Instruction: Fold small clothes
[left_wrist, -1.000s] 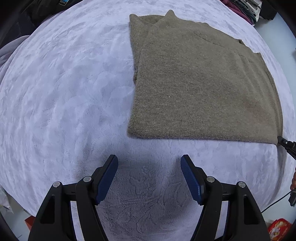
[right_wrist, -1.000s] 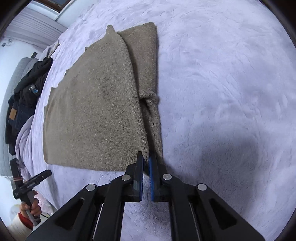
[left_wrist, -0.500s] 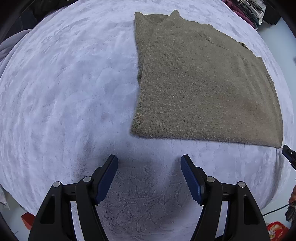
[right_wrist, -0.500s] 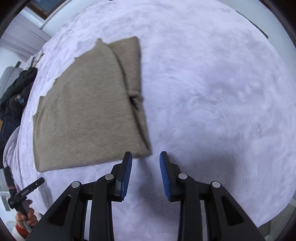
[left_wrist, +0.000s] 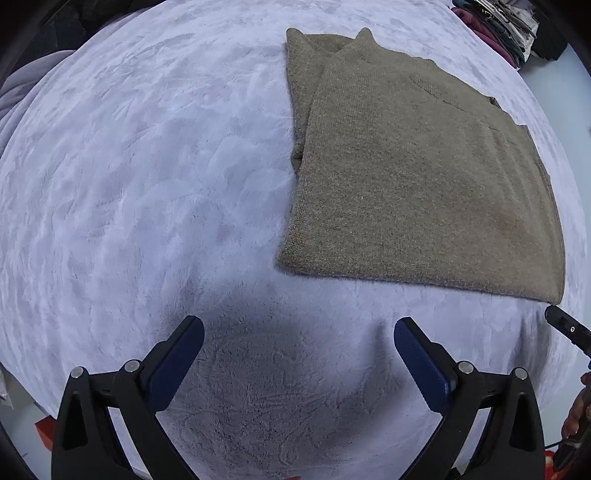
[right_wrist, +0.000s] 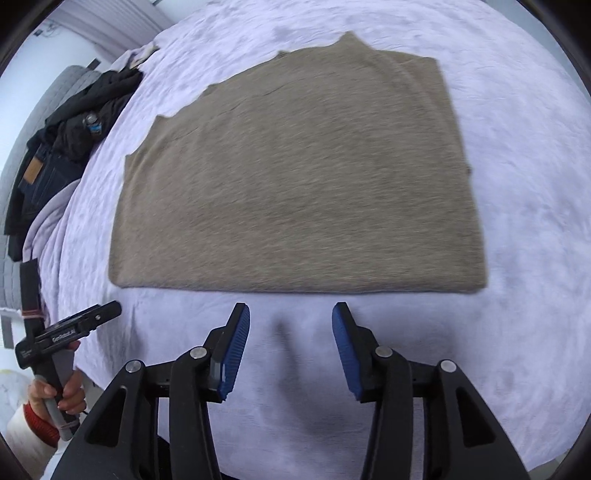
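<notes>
A brown knitted sweater (left_wrist: 417, 177) lies flat on a pale lilac fleece blanket (left_wrist: 147, 184), its sides folded in. In the right wrist view the sweater (right_wrist: 295, 192) fills the middle. My left gripper (left_wrist: 297, 332) is open and empty, hovering near and left of the sweater's hem corner. My right gripper (right_wrist: 290, 319) is open and empty, just short of the hem's middle. The left gripper's tip (right_wrist: 94, 317) shows at the left in the right wrist view, and the right gripper's tip (left_wrist: 565, 326) at the right in the left wrist view.
A pile of dark clothes and jeans (right_wrist: 62, 140) lies at the blanket's far left. More folded clothes (left_wrist: 495, 22) sit at the far right corner. The blanket's front edge drops off close below both grippers.
My right gripper let go of the sweater's hem corner, opened, and swung left to face the hem's middle. My left gripper stayed open and drifted slightly left.
</notes>
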